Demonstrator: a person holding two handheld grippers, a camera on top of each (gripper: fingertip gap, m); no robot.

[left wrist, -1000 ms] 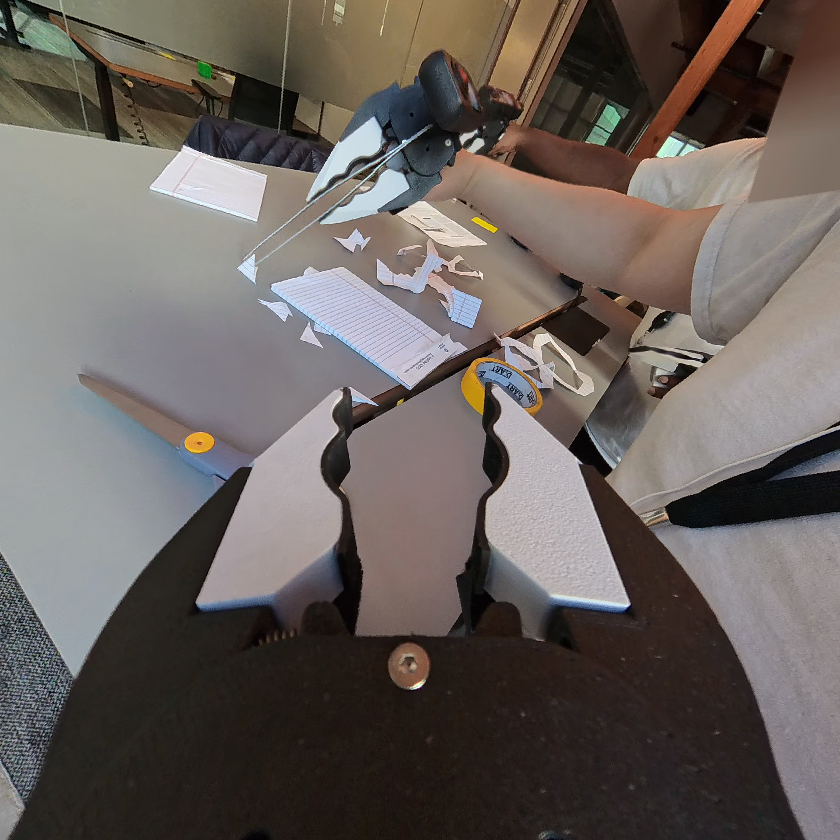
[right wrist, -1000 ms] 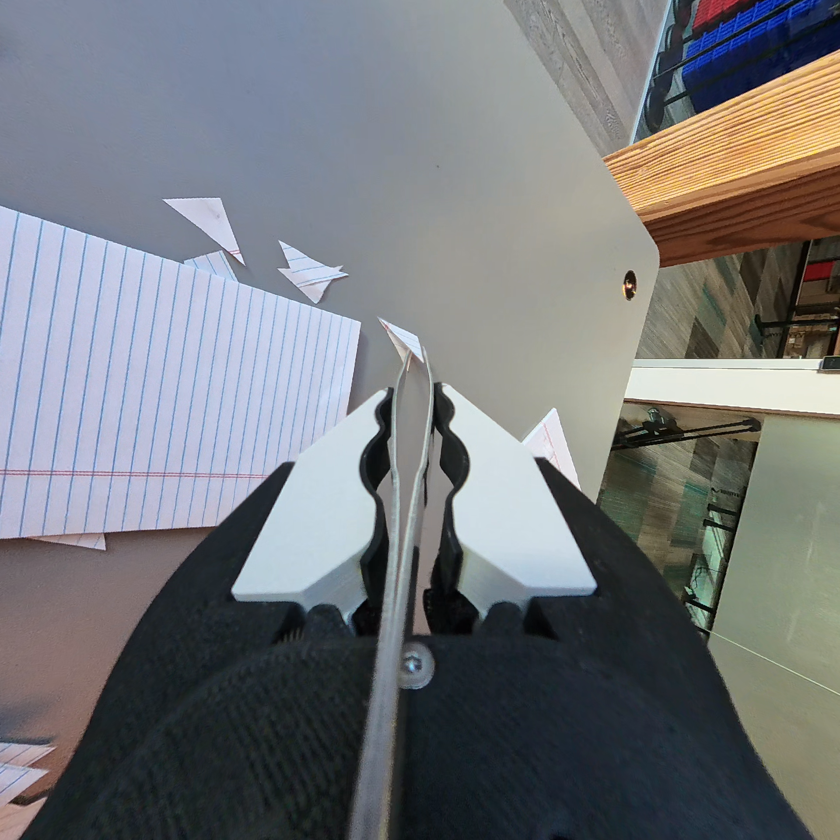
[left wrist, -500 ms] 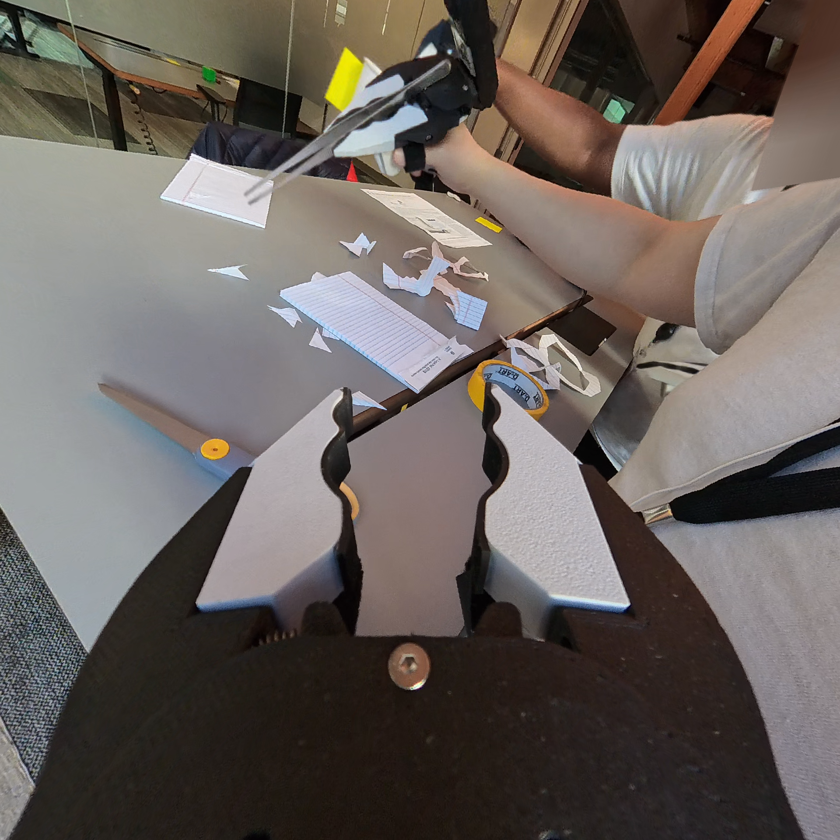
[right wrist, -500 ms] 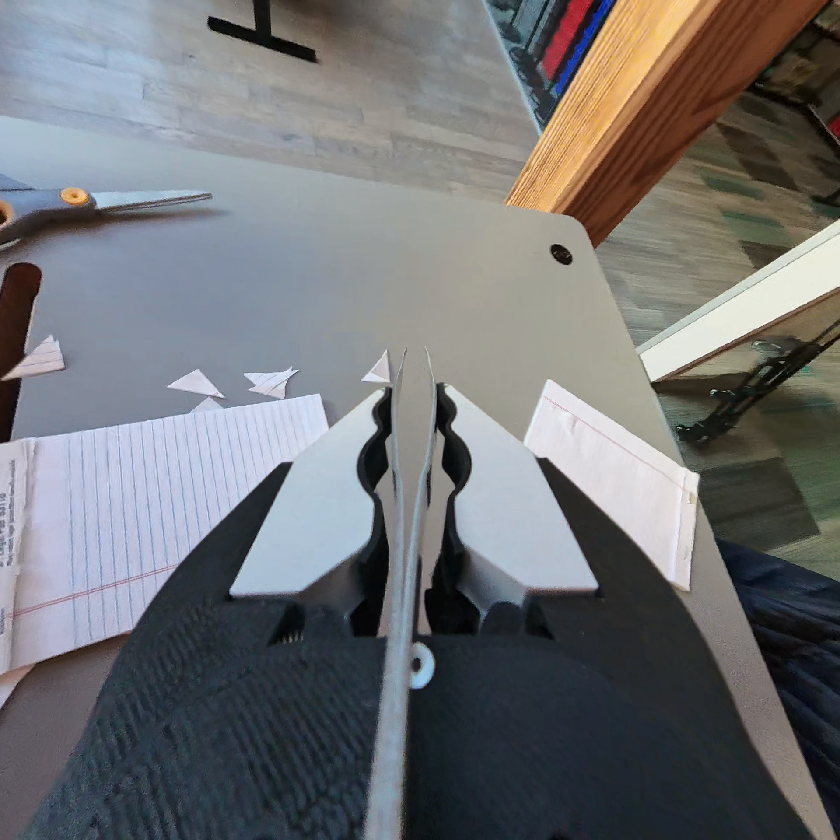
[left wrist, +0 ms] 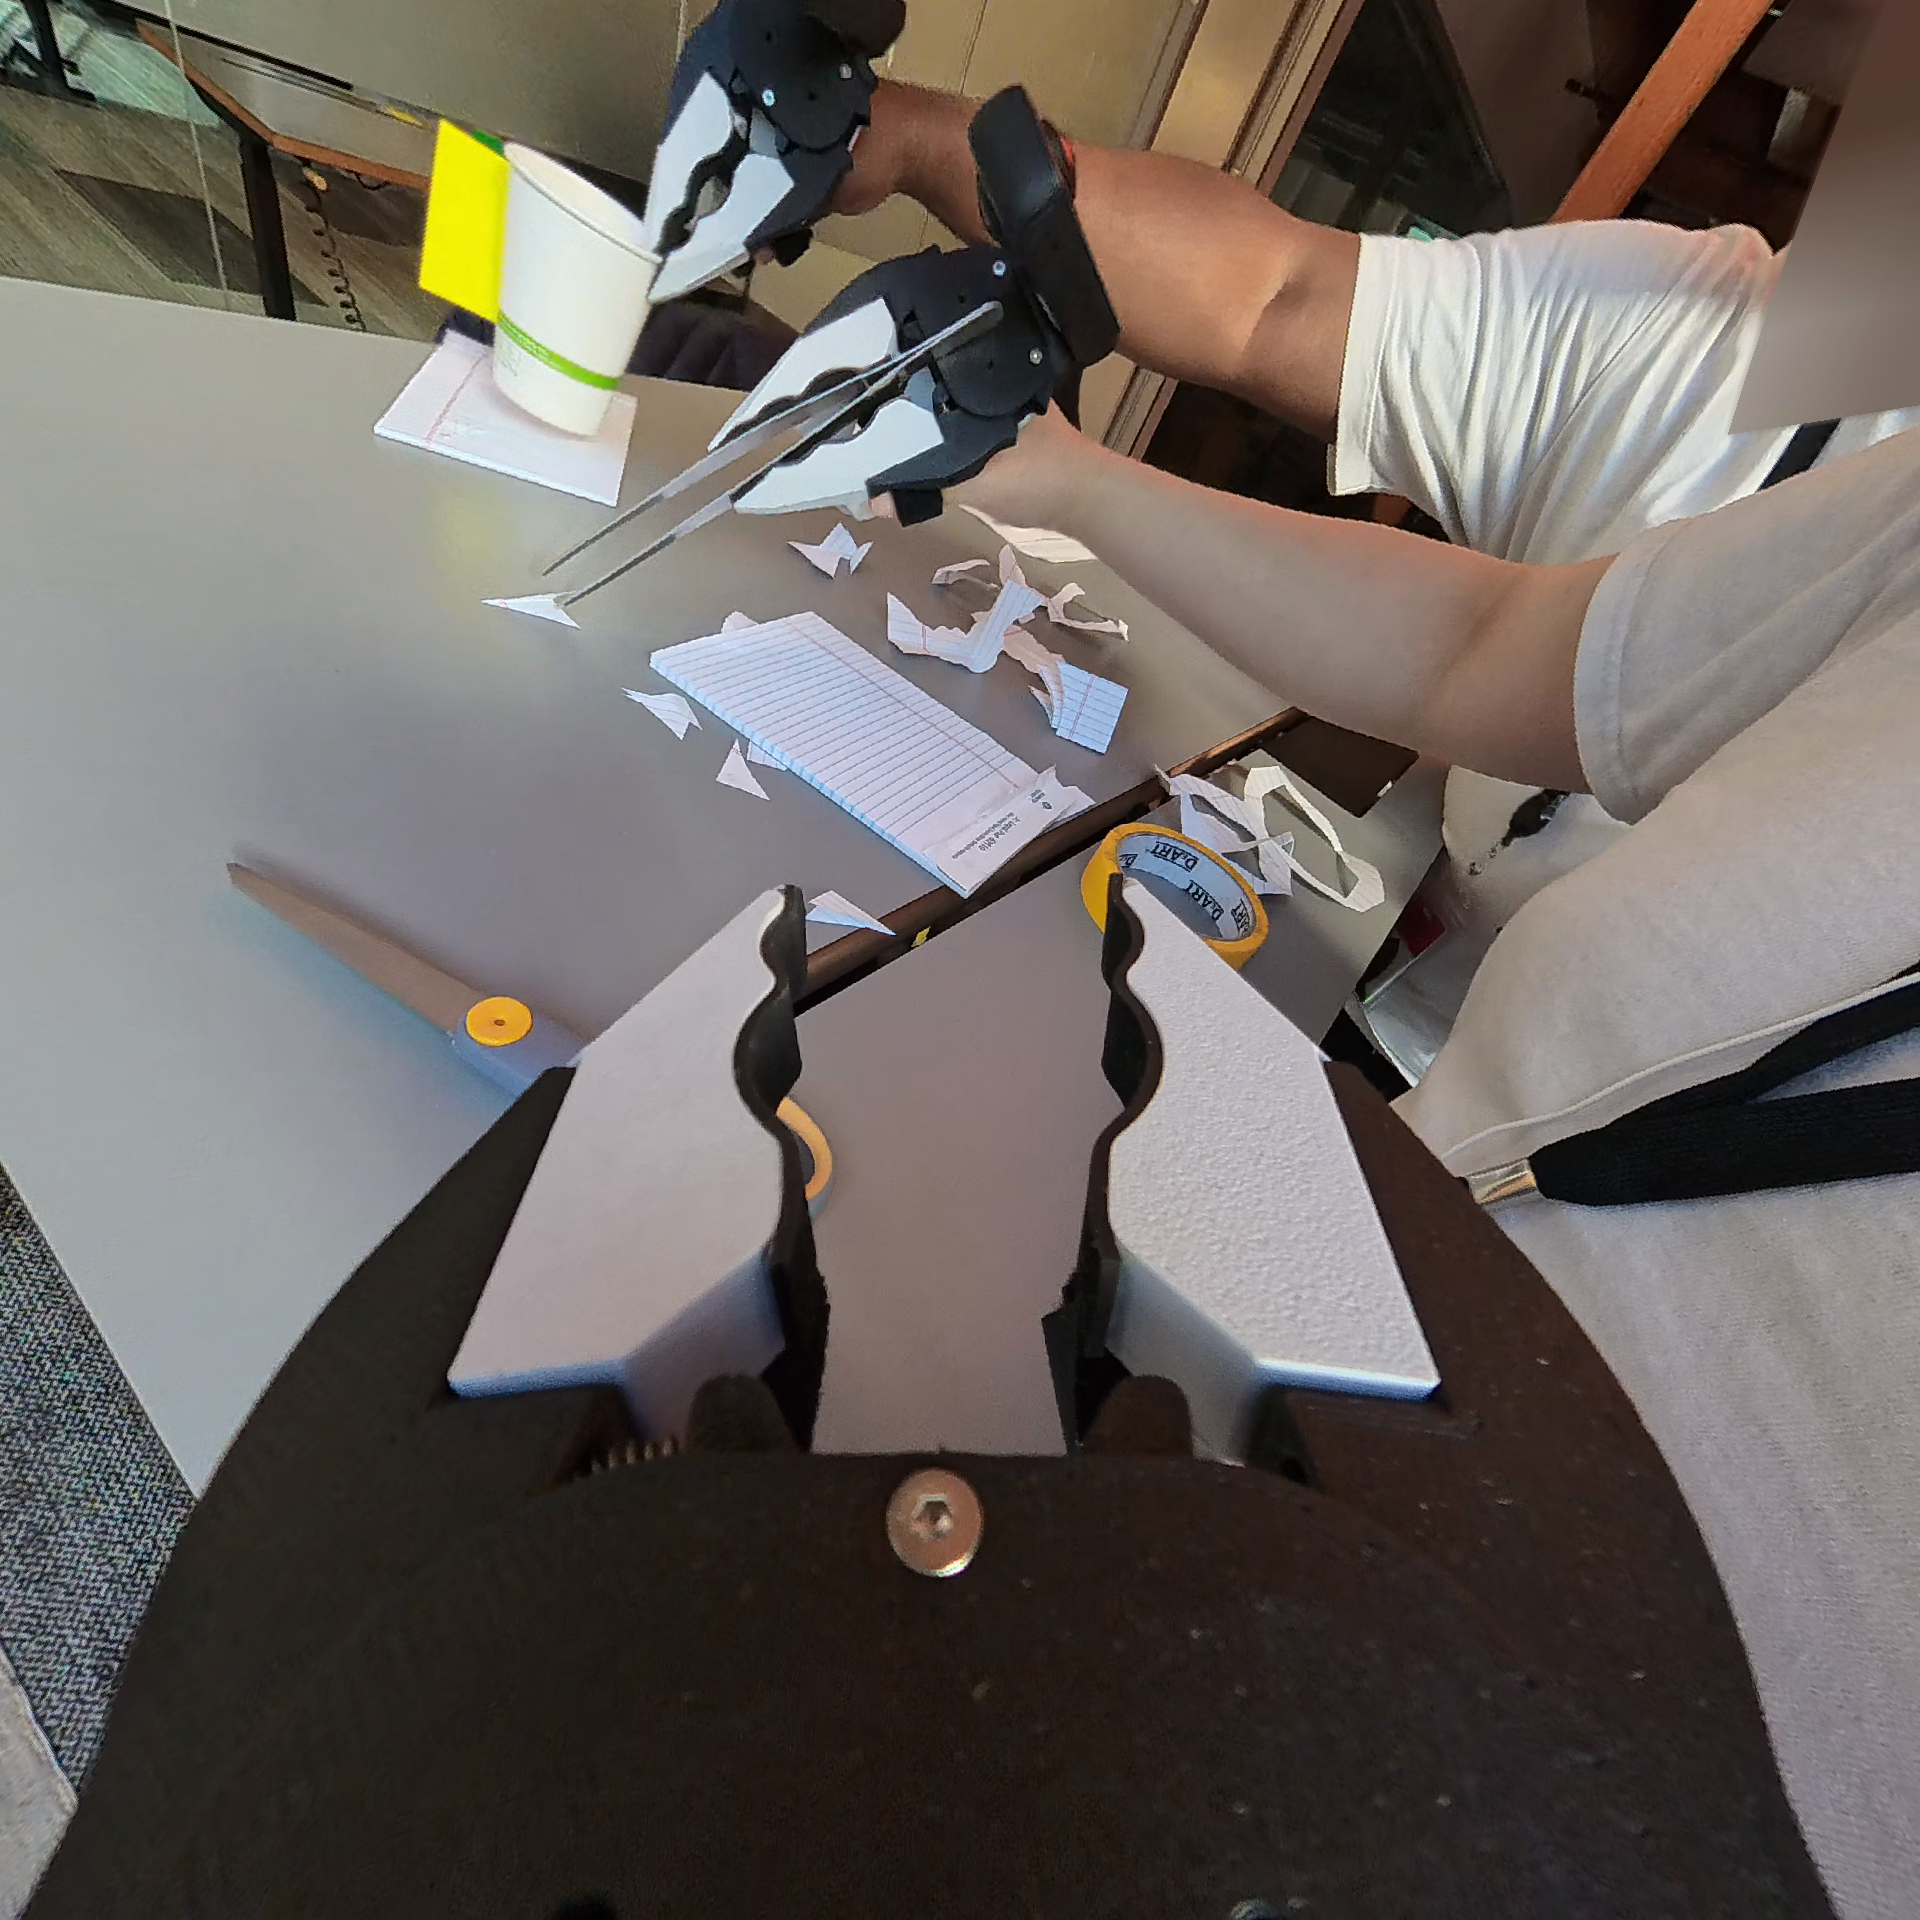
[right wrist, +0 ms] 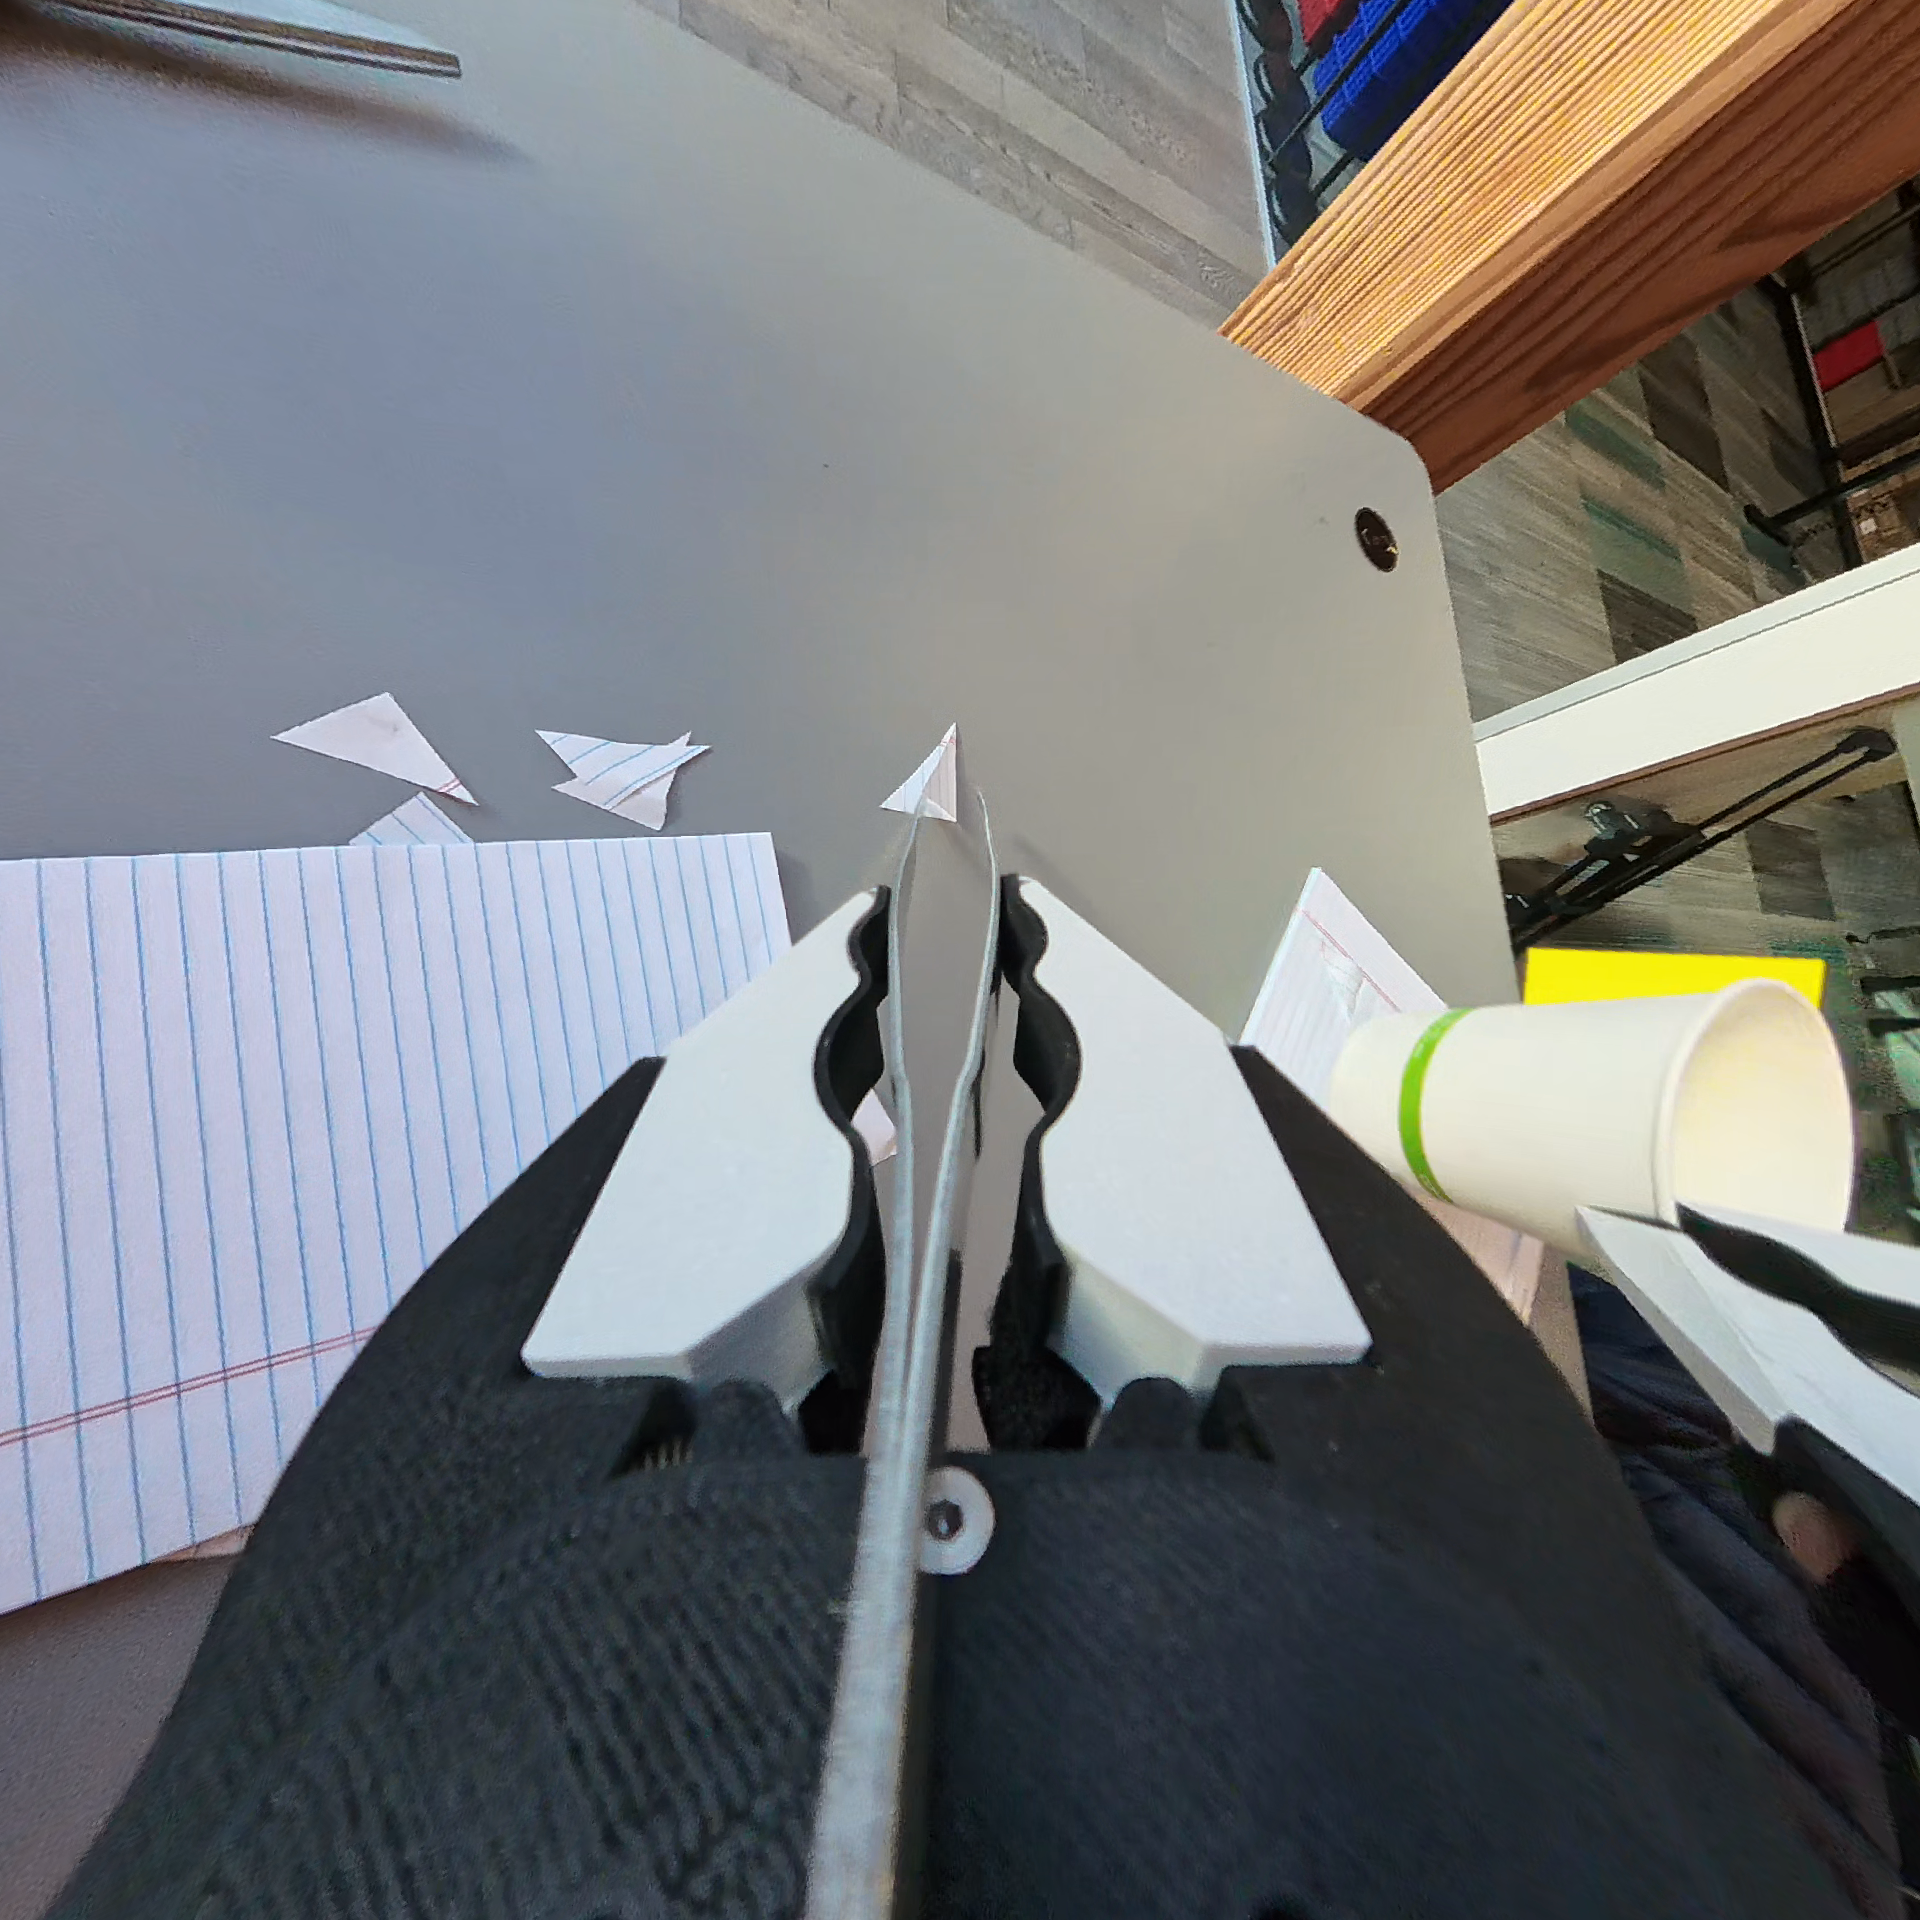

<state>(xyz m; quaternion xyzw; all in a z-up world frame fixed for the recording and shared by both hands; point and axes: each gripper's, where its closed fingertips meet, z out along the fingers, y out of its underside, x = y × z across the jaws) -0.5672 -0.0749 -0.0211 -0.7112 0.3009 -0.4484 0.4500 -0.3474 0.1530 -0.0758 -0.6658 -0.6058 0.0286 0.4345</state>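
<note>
The left gripper (left wrist: 951, 914) hung over the near edge of the grey desk (left wrist: 260, 665), its jaws spread wide with nothing between them. Just left of it lay a pair of scissors (left wrist: 416, 987) with an orange pivot, blades pointing away to the left. Just beyond its right finger sat a roll of yellow tape (left wrist: 1179, 883), with curled paper strips (left wrist: 1278, 831) past that. Ahead of it lay a lined notepad (left wrist: 862, 748) ringed by small paper triangles (left wrist: 665, 712), and crumpled scraps (left wrist: 997, 623) farther on.

The right gripper (right wrist: 940, 894) was clenched on a pair of metal tweezers (right wrist: 925, 1039) that ran out forward between its fingers. The tweezer tips, slightly apart, met a small triangular scrap (right wrist: 930, 784) of lined paper lying on the desk; whether they had pinched it I could not tell. To the left of this gripper lay the notepad (right wrist: 343, 1091) with more triangles (right wrist: 623, 774) beyond its far edge. To its right, a third gripper (right wrist: 1766, 1320), held by a second person, gripped the rim of a white paper cup (right wrist: 1558, 1112) with a green band, tilted in the air. In the left wrist view the cup (left wrist: 566, 301) hung above a second pad (left wrist: 509, 436) at the far side, a yellow sheet (left wrist: 462, 223) behind it
</note>
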